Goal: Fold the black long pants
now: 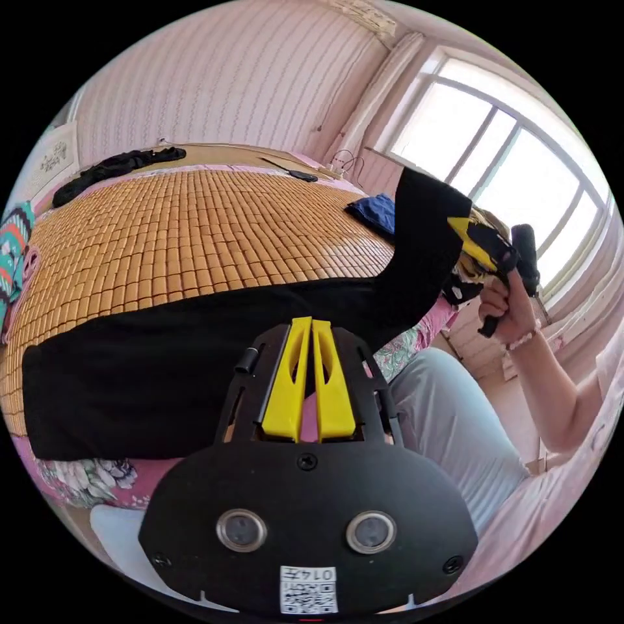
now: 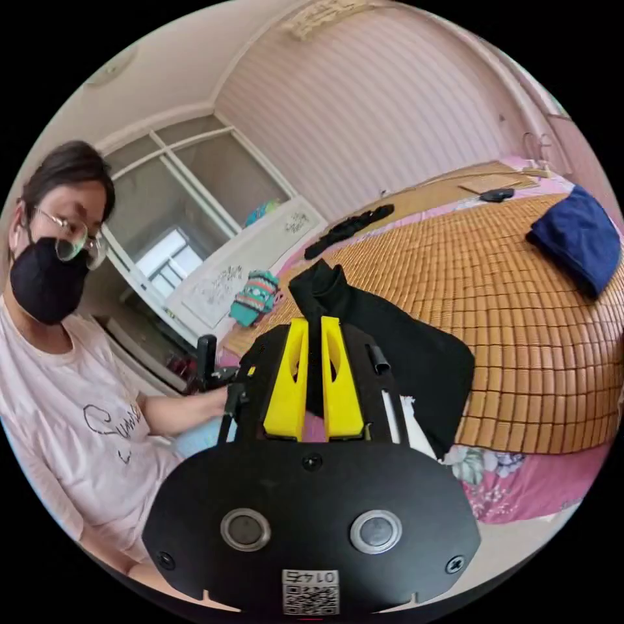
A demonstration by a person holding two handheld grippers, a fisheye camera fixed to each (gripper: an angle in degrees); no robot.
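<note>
You have both grippers, left (image 1: 311,325) and right (image 2: 312,323), pinched closed on the black pants (image 1: 162,377), the right lifting one end to fold it over the mat (image 1: 195,234)

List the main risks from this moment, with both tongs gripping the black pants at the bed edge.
1. The right tongs lift one end of the black pants by a small bunched pinch; it may slip out mid-fold.
2. The pants lie along the bamboo mat's edge, so slack cloth could slide off the bed.
3. The left tongs look shut on a thin edge; layers may shift and fold unevenly.
</note>
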